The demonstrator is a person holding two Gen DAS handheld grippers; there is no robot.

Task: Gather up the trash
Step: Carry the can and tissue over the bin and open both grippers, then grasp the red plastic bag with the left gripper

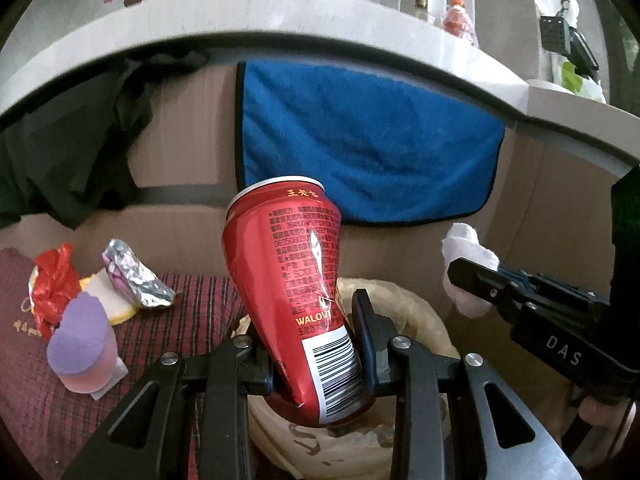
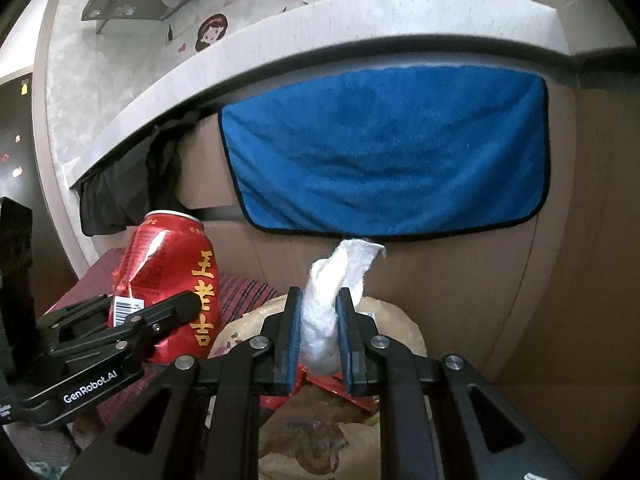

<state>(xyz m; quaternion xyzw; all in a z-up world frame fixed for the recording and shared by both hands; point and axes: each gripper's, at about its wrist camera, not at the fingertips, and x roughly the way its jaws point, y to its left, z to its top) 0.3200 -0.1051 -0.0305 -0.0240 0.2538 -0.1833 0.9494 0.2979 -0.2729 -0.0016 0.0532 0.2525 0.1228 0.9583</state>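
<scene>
In the left wrist view, the left gripper (image 1: 316,364) is clamping a dented red can (image 1: 294,292) near its bottom end, its jaws narrow and pressing on both sides, so the can is standing tilted above the open bag (image 1: 412,320) below, probably for dropping in. More trash (image 1: 84,300) is lying on the plaid cloth (image 1: 196,300) at the left.

In the right wrist view, the right gripper (image 2: 318,340) is pinching a white tissue (image 2: 332,304) between its blue pads, nearly closed. It is pointing somewhat downward over the same bag (image 2: 320,436), with the can (image 2: 176,280) just beside it.
</scene>
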